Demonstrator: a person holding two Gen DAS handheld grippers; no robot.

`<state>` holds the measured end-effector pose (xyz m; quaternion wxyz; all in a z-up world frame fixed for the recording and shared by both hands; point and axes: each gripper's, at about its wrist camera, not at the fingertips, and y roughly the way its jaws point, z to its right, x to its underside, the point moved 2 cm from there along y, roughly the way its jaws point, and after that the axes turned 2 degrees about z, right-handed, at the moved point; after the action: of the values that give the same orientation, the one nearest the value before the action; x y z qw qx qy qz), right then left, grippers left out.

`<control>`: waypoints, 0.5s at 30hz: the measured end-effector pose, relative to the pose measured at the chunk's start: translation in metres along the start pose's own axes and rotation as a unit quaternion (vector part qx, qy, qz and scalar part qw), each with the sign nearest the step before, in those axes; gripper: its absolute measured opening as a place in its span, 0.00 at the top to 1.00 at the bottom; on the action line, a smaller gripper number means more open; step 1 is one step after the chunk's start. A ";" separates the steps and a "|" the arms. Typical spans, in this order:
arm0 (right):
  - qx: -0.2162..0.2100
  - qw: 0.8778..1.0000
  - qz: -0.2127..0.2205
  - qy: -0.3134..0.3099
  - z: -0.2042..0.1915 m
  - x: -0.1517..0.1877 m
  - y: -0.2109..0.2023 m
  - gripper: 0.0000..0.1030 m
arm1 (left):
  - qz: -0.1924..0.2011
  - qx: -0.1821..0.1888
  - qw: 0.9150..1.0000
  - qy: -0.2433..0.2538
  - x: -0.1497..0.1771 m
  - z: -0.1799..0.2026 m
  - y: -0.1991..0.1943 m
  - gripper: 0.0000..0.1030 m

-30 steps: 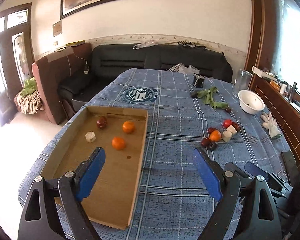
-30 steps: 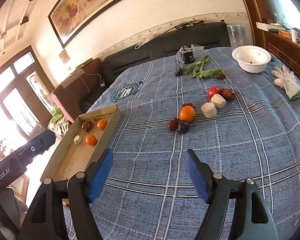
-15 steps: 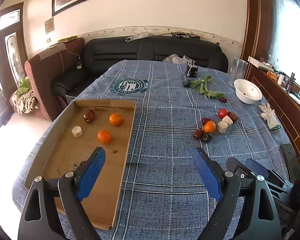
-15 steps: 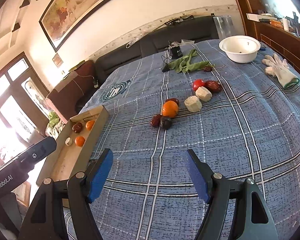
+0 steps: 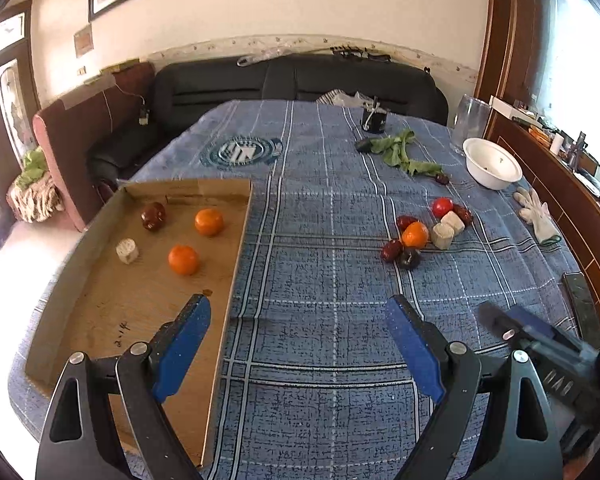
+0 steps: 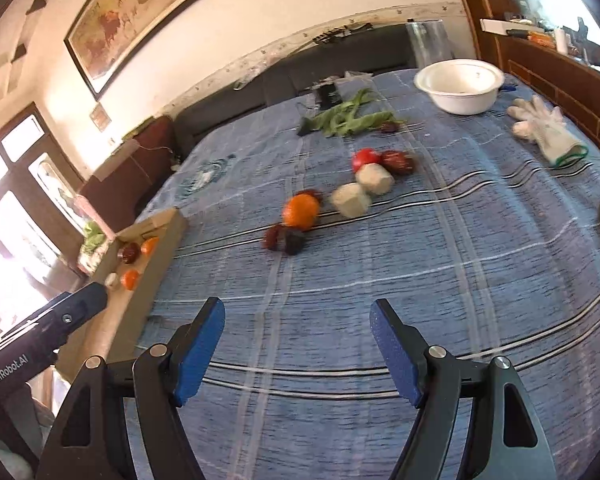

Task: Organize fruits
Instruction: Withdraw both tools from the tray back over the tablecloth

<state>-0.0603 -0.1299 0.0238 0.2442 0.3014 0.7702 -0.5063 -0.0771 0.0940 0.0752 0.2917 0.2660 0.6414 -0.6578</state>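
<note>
Shallow brown cardboard tray (image 5: 100,280) sits along the left edge of the table with the blue plaid cloth (image 5: 320,280); in it, toward its far end: a dark red date-like fruit (image 5: 153,216), two oranges (image 5: 209,222) (image 5: 183,259) and a pale cut chunk (image 5: 127,251), all apart from one another. Left gripper (image 5: 298,322) hangs over the tray's right rim near the table's front edge, blue-padded fingers (image 5: 184,340) spread wide, nothing held. Mid-table, right of centre, the unsorted cluster: loose orange (image 6: 300,210) touching two dark small fruits (image 6: 284,239) in front of it, then two pale chunks (image 6: 351,199), a red tomato-like fruit (image 6: 365,159) and a dark red fruit (image 6: 398,161) behind. Right gripper (image 6: 297,330) is short of the cluster, fingers also spread, empty; that view is motion-blurred. Likely step: right side reaching for the next piece. Suggest taking the loose orange first, since it's biggest and nearest; come in low, straddle it across its widest part, keep the pads off the two dark fruits so they don't roll, close gently. Far right edge: white bowl (image 6: 458,86) and white work glove (image 6: 544,128), not in the way.
</note>
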 end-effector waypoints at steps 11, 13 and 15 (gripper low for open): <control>0.085 0.996 -0.023 -0.015 0.061 -0.040 0.016 0.23 | -0.041 0.053 0.998 0.000 0.007 0.016 0.030 0.14; 0.074 0.997 -0.028 -0.012 0.061 -0.049 0.029 0.23 | -0.044 0.059 0.997 0.003 0.008 0.021 0.034 0.14; 0.065 0.997 -0.025 -0.020 0.056 -0.061 0.044 0.23 | -0.049 0.066 0.997 0.003 0.009 0.025 0.037 0.14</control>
<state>0.0173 -0.1818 0.0171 0.2263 0.2873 0.7379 -0.5673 -0.0558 0.0688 0.0436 0.2392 0.2544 0.6098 -0.7114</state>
